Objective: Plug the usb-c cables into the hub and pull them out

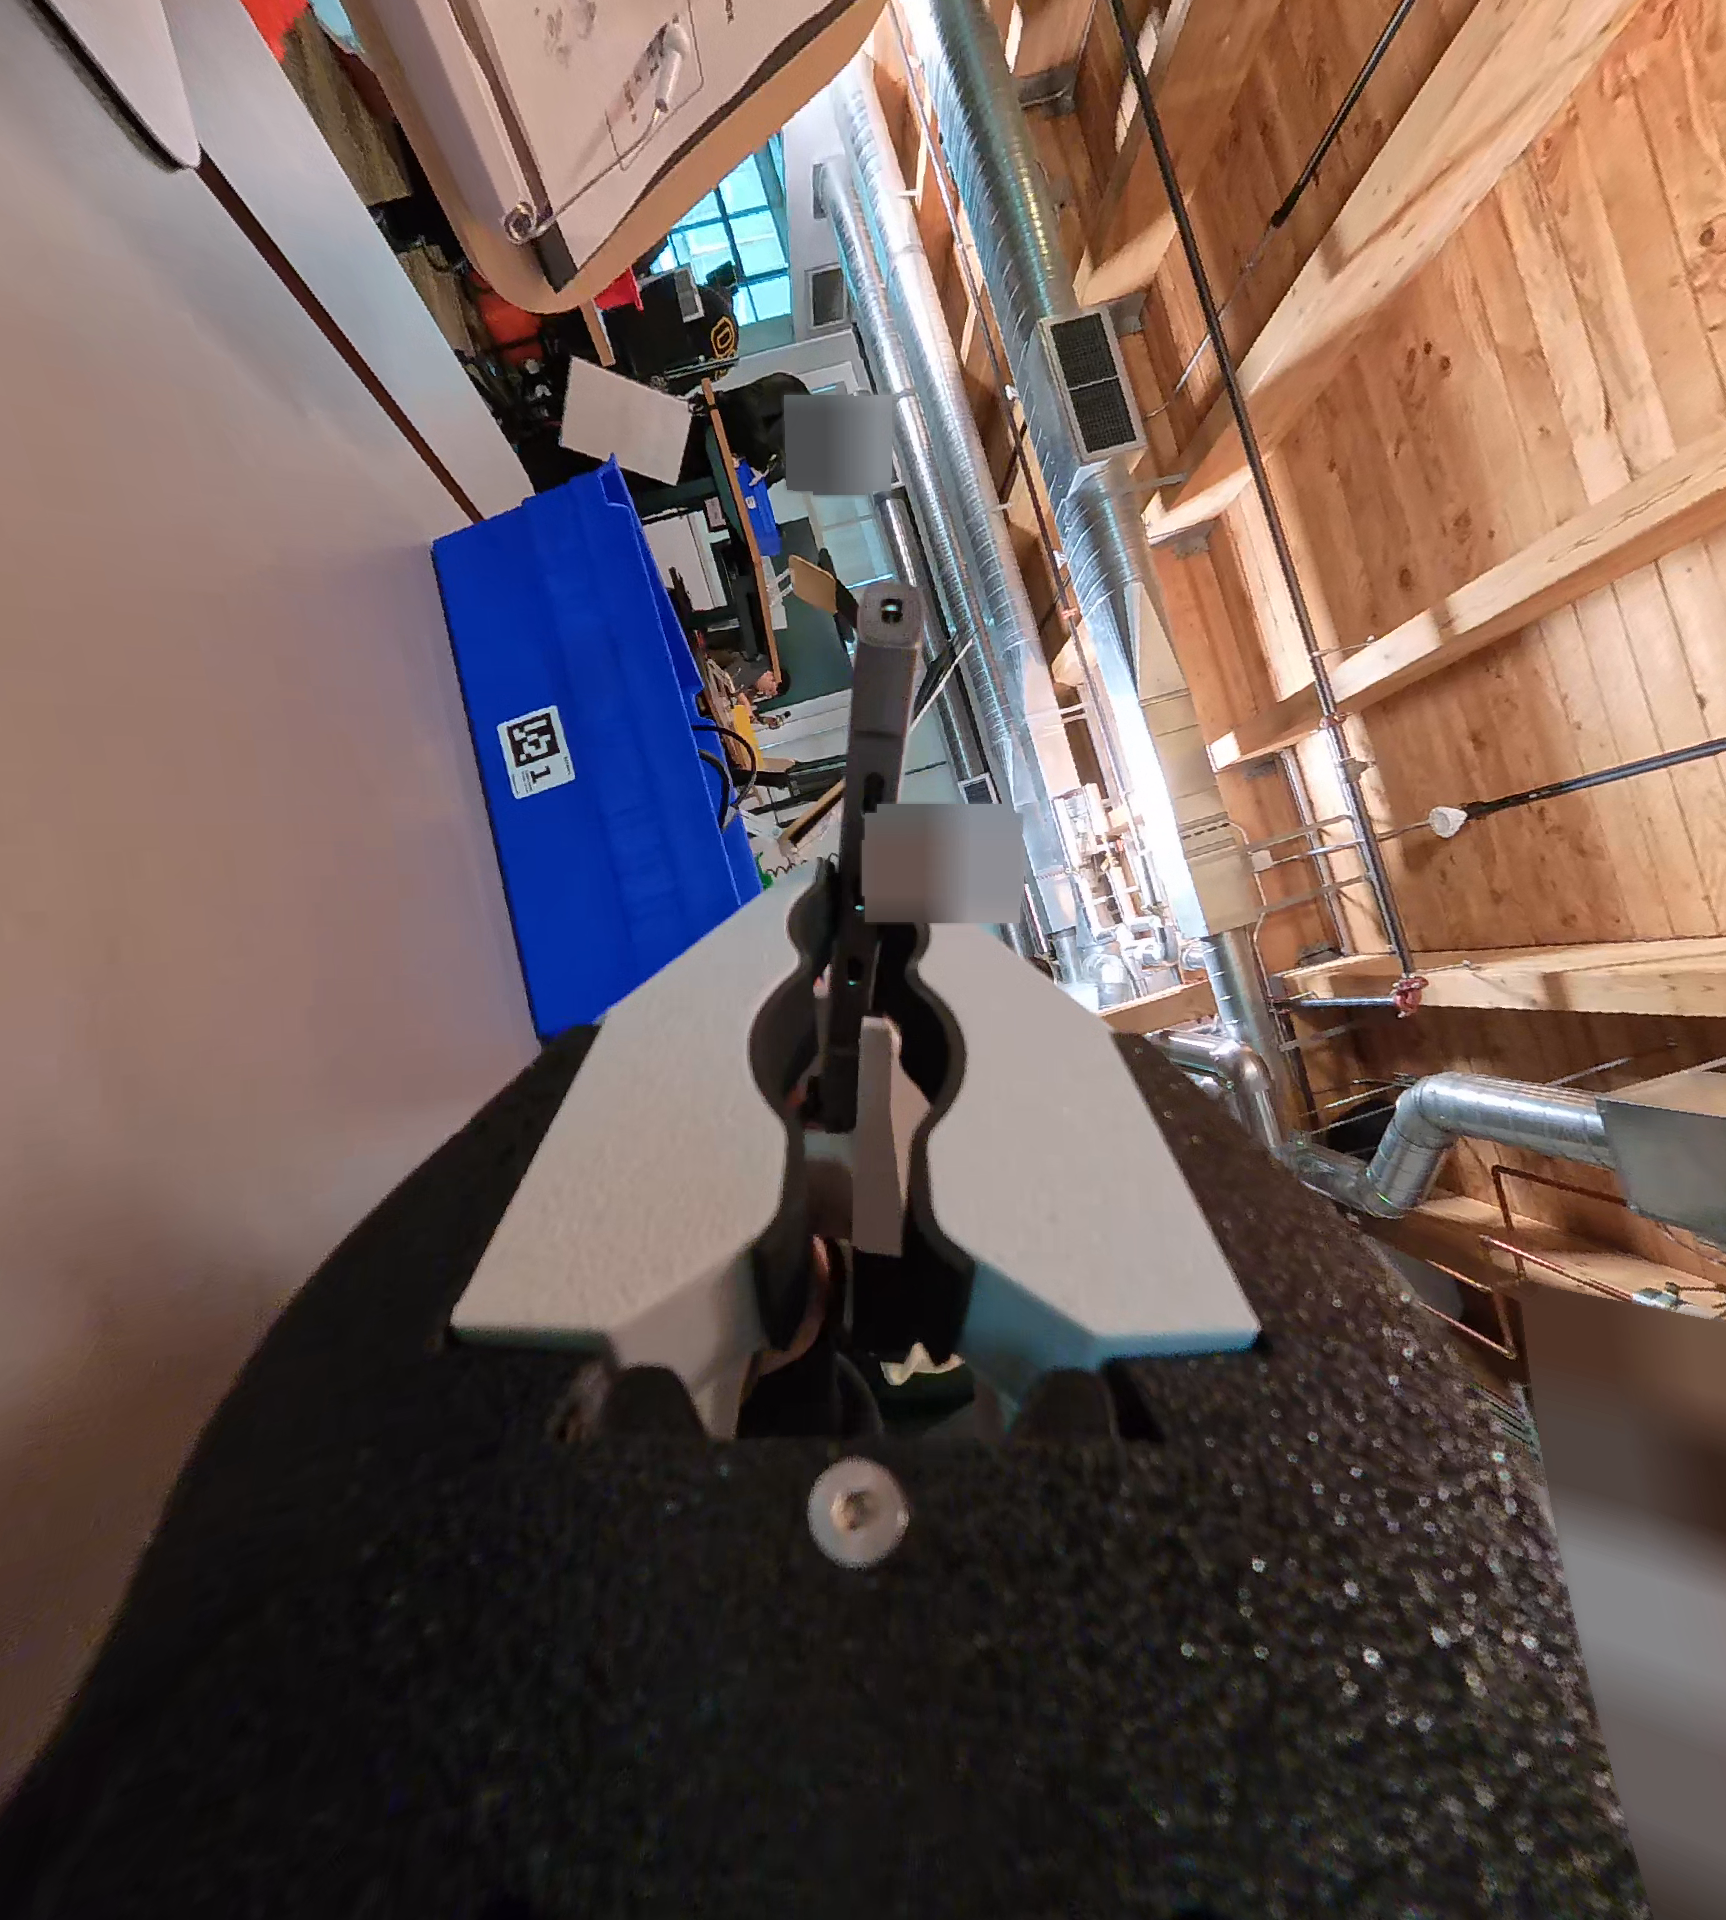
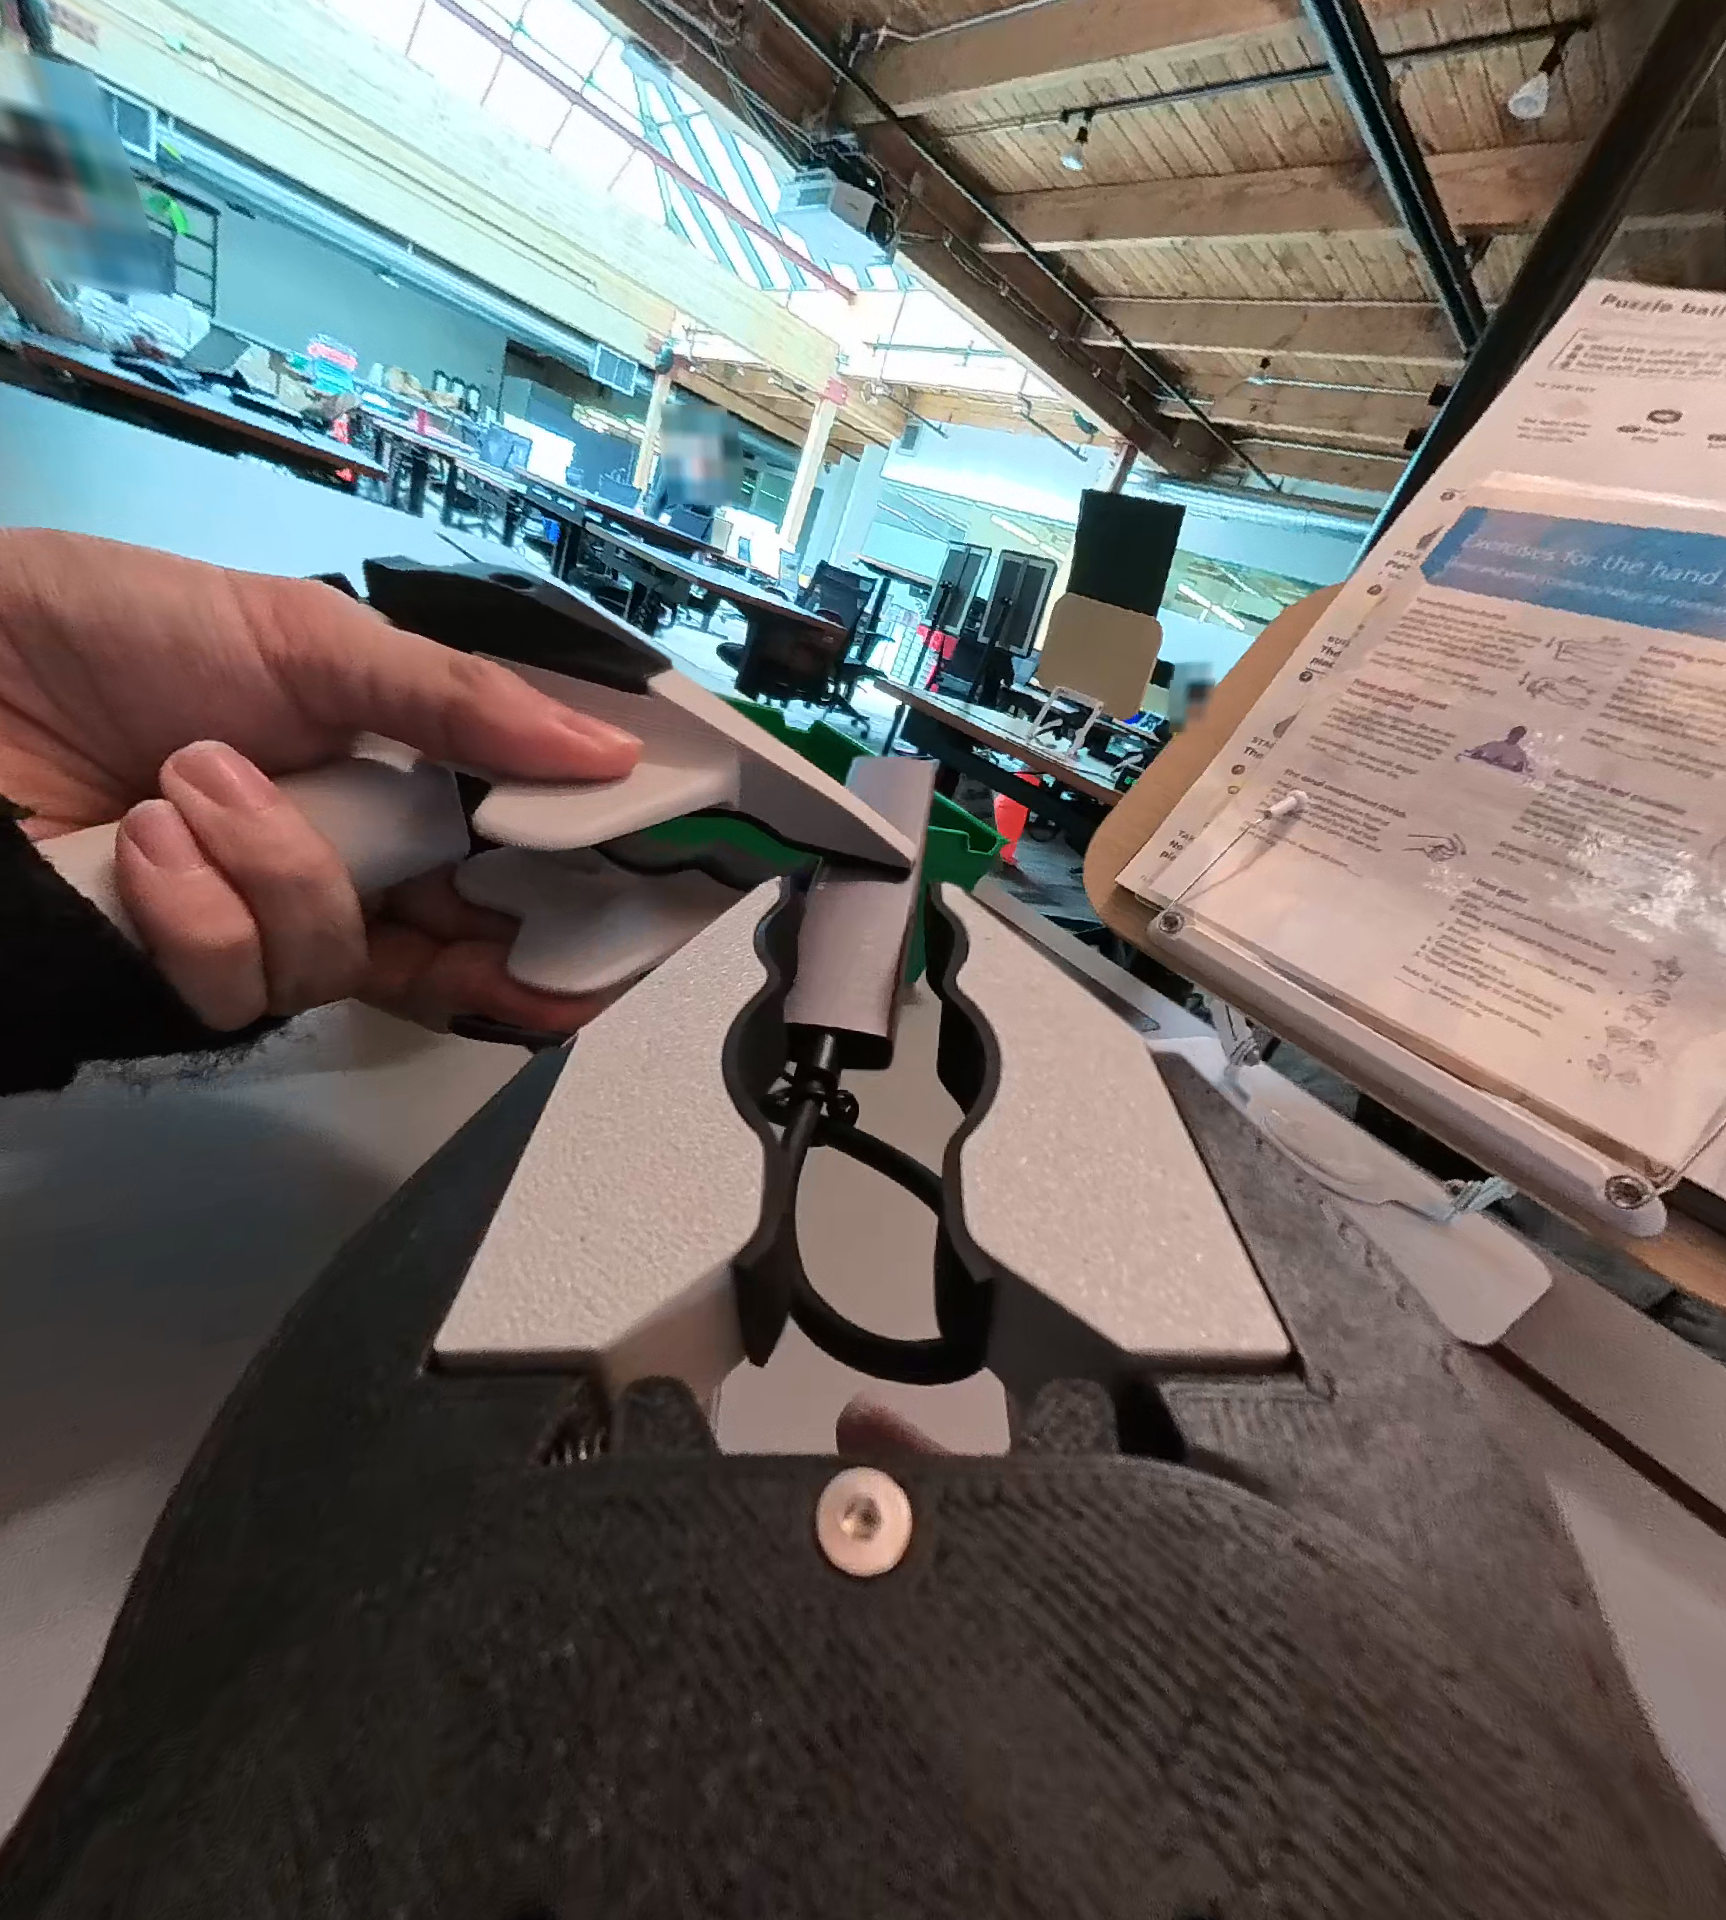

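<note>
The grey hub stands lengthwise between the right hand-held gripper fingers, clamped; the left hand-held gripper, closed, pinches its upper part from the left side.

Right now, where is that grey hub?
The grey hub is up in the air, pinched between the right tool and the left tool, left of the clipboard stand.

Timber ceiling, skylights, long desks, silver ducts.
</note>
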Action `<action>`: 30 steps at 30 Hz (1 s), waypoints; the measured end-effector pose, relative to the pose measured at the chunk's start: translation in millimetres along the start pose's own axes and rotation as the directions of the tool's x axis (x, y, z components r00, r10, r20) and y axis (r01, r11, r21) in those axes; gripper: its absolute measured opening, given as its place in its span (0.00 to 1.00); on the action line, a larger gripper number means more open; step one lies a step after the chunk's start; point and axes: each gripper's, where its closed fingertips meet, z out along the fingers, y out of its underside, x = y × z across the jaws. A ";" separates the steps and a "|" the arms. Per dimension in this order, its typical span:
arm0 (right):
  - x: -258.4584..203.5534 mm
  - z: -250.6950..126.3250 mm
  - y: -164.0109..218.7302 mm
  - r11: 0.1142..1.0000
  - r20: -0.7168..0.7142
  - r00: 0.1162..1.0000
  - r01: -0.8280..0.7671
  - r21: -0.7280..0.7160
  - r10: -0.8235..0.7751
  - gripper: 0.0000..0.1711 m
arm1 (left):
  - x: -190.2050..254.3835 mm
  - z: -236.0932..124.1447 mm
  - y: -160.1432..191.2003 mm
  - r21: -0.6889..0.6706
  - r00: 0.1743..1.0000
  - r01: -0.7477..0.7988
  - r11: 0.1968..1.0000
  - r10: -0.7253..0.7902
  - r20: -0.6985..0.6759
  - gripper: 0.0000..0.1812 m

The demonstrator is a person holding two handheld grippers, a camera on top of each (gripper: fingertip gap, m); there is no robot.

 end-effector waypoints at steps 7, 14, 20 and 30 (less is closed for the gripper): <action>4.3 0.6 2.1 0.998 -0.016 0.998 -0.062 -0.014 0.061 0.16 | -0.7 1.9 -1.9 0.012 1.000 0.005 1.000 -0.005 0.008 0.03; -3.9 2.6 7.3 0.991 0.047 0.991 -0.124 -0.043 0.126 0.17 | -2.5 1.2 -3.5 0.017 1.000 0.002 1.000 -0.002 0.024 0.03; -6.6 5.5 14.4 0.995 0.025 0.999 -0.035 -0.091 0.038 0.21 | 0.0 -0.8 -5.9 0.022 0.999 -0.021 1.000 0.021 0.029 0.03; -0.4 5.7 13.9 0.997 -0.027 0.999 -0.031 -0.077 0.029 0.15 | -1.2 4.2 -1.0 0.035 1.000 -0.004 0.999 0.003 0.021 0.04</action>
